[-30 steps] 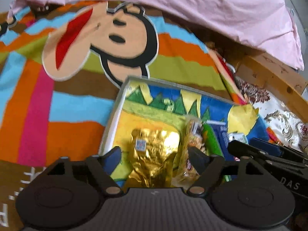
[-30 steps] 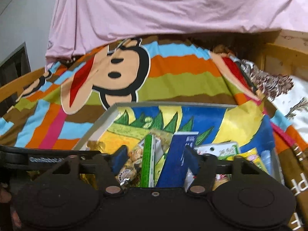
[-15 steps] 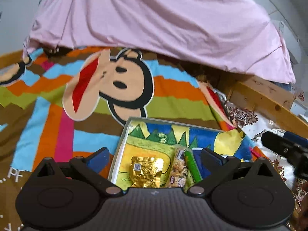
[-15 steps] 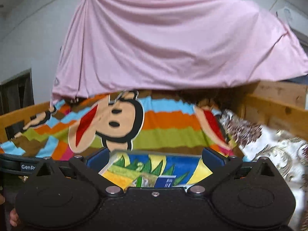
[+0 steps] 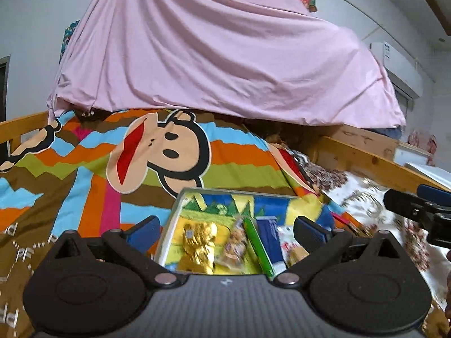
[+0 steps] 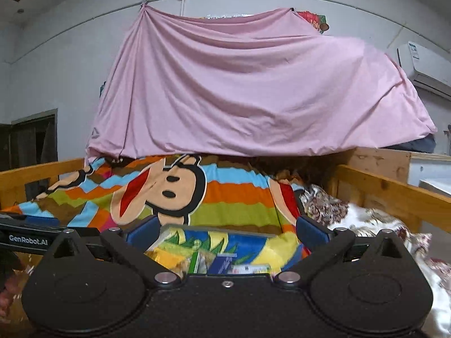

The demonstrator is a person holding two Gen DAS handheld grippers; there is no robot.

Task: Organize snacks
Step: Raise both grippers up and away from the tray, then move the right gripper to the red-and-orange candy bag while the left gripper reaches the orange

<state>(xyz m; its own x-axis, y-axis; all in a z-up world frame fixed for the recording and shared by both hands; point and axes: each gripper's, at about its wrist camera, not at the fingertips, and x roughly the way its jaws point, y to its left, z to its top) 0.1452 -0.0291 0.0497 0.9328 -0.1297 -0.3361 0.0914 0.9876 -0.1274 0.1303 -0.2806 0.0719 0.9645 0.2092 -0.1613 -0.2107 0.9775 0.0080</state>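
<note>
A metal-rimmed tray (image 5: 234,191) with a bright cartoon lining lies on the bed. In it are a gold foil packet (image 5: 198,242), a clear nut packet (image 5: 236,243), a green stick box (image 5: 258,246) and a blue box (image 5: 269,235). My left gripper (image 5: 227,232) hangs above and short of the tray, wide open and holding nothing. My right gripper (image 6: 227,231) is also wide open and empty, with the tray (image 6: 220,230), the green box (image 6: 194,262) and the blue box (image 6: 222,263) low between its fingers. Part of the right gripper (image 5: 417,208) shows at the left view's right edge.
A striped monkey-print blanket (image 5: 157,157) covers the bed under the tray. A pink sheet (image 6: 253,93) hangs behind it. Wooden rails (image 6: 389,194) run along both sides, with a floral quilt (image 5: 360,200) on the right. An air conditioner (image 6: 422,64) is on the wall.
Both grippers have opened wider and drawn back and up from the tray. The snacks stay in the tray, which now looks smaller and lower in both views.
</note>
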